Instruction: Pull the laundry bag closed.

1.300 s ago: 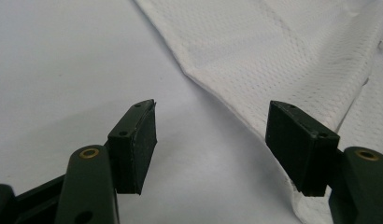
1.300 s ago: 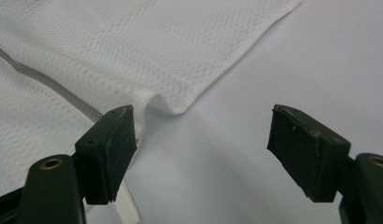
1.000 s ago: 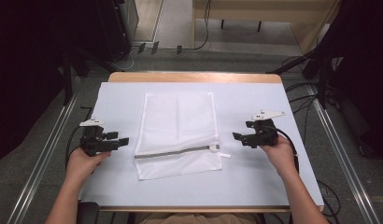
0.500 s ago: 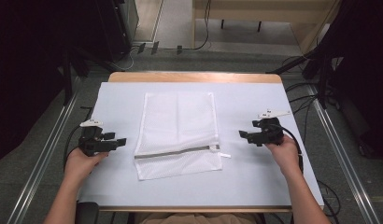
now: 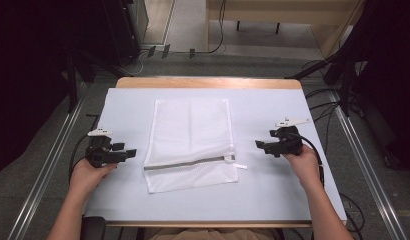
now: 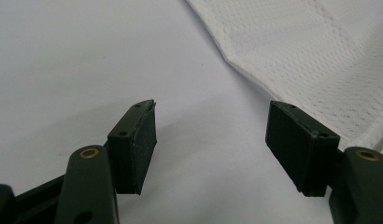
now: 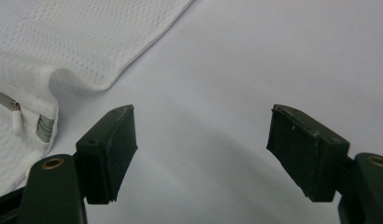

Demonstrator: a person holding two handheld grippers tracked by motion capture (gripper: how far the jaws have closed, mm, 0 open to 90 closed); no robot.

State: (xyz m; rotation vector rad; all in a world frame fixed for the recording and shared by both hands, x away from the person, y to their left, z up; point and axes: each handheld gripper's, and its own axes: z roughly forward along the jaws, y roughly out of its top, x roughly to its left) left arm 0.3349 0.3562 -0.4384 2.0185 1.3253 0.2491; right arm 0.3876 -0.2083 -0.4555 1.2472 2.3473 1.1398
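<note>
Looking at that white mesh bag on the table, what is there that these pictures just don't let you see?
- Inside of the mesh bag: high view, the white mesh is too fine to see through.
- Zipper pull: right gripper view, small and partly tucked under a fold.
- Rest of the bag: left gripper view, cut off by the top and right edges.
- Underside of the bag: it lies flat on the table.

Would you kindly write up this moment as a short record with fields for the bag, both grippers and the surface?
bag: white mesh laundry bag lying flat, zip shut across its near part, pull tab at its right end
left gripper: open, left of the bag, nothing between the jaws
right gripper: open, right of the bag, near the zip's end
contact: neither touches the bag
surface: white sheet on a wooden table
</note>
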